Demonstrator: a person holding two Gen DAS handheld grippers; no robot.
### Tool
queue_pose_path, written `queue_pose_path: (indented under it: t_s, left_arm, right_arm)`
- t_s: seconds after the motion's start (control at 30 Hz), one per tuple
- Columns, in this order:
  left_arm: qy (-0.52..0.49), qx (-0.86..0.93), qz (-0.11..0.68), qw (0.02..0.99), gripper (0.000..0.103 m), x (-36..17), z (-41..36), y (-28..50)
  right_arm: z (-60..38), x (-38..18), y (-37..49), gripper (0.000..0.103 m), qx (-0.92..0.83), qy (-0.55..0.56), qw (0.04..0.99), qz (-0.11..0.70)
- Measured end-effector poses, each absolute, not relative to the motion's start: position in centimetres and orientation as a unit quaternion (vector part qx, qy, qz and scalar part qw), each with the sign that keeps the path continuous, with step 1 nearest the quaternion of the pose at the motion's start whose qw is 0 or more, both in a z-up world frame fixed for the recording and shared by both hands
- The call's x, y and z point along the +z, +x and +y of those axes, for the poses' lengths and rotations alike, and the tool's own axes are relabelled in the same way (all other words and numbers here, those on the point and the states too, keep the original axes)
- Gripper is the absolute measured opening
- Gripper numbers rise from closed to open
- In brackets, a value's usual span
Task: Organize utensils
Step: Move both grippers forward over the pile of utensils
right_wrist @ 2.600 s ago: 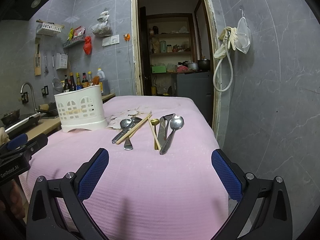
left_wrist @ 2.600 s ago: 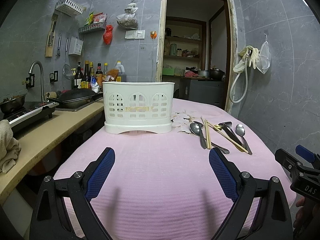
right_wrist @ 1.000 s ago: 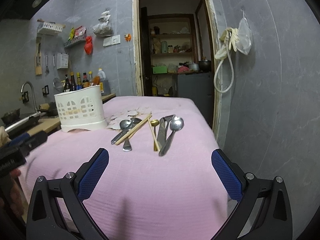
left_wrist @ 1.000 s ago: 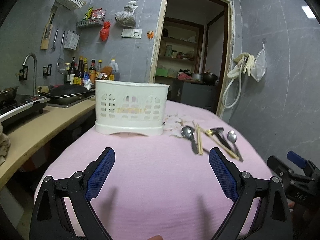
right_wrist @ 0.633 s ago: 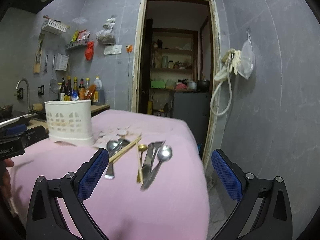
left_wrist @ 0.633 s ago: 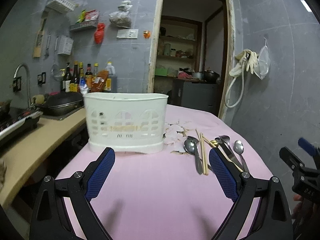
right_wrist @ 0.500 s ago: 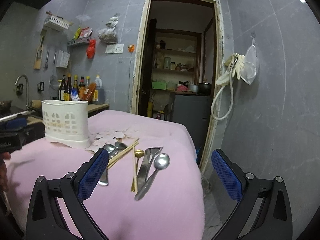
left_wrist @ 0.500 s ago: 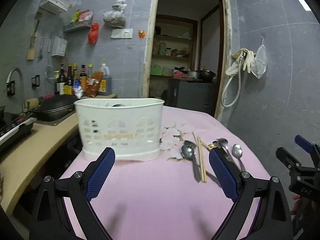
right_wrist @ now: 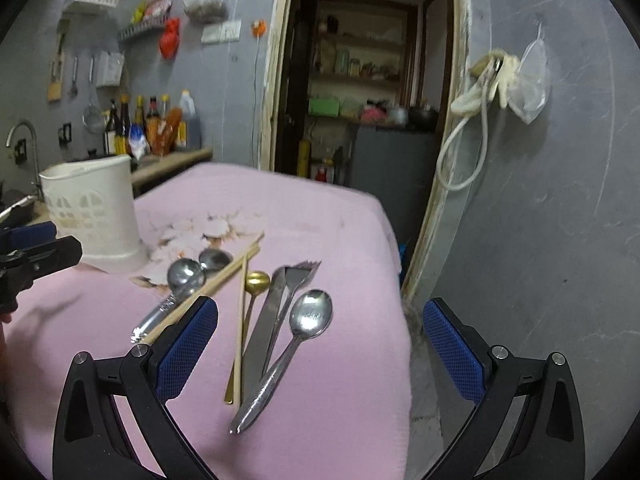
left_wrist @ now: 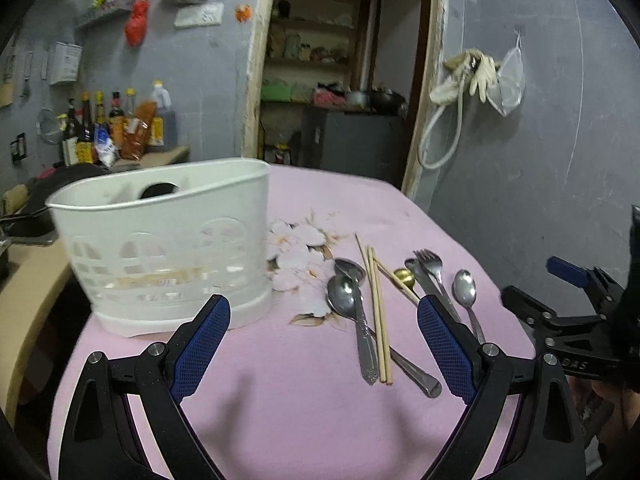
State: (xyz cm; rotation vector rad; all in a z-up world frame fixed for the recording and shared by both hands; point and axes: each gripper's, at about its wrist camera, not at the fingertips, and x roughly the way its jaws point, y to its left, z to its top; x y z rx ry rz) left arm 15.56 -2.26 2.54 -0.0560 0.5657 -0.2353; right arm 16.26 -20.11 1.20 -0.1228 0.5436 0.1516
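From the left wrist, the left gripper (left_wrist: 322,348) hangs wide apart over the pink woven tablecloth (left_wrist: 304,408), its blue pads (left_wrist: 200,344) cross-hatched. A perforated white plastic utensil caddy (left_wrist: 168,248) stands ahead on the left; steel spoons (left_wrist: 348,308) and wooden chopsticks (left_wrist: 378,312) lie right of it.

From the right wrist, the right gripper (right_wrist: 320,354) gapes empty above a polished steel spoon (right_wrist: 296,340), beside a fork (right_wrist: 294,296), knife (right_wrist: 262,328) and gold spoon (right_wrist: 250,312).

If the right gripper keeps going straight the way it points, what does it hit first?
Probably the silver spoon lying nearest between the open right gripper fingers, beside the knife; depth is uncertain.
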Motion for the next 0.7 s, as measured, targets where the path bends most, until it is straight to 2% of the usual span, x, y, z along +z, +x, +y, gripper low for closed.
queue_pose_path:
  t_s: [0.03, 0.07, 0.17, 0.2, 0.27, 0.43, 0.63, 0.7]
  left_arm:
    - [-0.028, -0.120, 0.290, 0.949, 0.090, 2.4, -2.4, 16.2]
    - [-0.029, -0.124, 0.302, 0.945, 0.084, 2.2, -2.6, 16.8]
    - [-0.026, -0.140, 0.328, 0.934, 0.066, 1.6, -3.0, 18.3]
    - [-0.025, -0.143, 0.338, 0.930, 0.063, 1.4, -3.1, 18.7]
    - [-0.026, -0.150, 0.359, 0.921, 0.050, 0.9, -3.3, 20.0]
    - [-0.022, -0.144, 0.401, 0.904, 0.030, -0.2, -3.9, 22.5]
    - [-0.008, -0.132, 0.424, 0.896, 0.028, -0.9, -4.3, 24.9]
    - [-0.004, -0.128, 0.427, 0.895, 0.028, -1.3, -4.4, 25.6]
  right_arm:
    - [-20.1, 1.0, 16.7, 0.102, 0.075, -0.058, 0.956, 0.277]
    - [-20.1, 0.8, 17.3, 0.101, 0.075, -0.056, 0.953, 0.287]
    - [-20.1, 0.1, 18.6, 0.093, 0.080, -0.051, 0.945, 0.315]
    - [-20.2, -0.1, 18.9, 0.090, 0.081, -0.048, 0.942, 0.322]
    - [-20.4, -0.4, 19.5, 0.085, 0.081, -0.041, 0.938, 0.335]
    - [-20.8, -0.9, 20.8, 0.071, 0.083, -0.020, 0.930, 0.358]
    - [-20.8, -1.9, 22.0, 0.060, 0.079, -0.007, 0.921, 0.382]
    - [-20.8, -2.1, 22.4, 0.060, 0.076, -0.003, 0.919, 0.387]
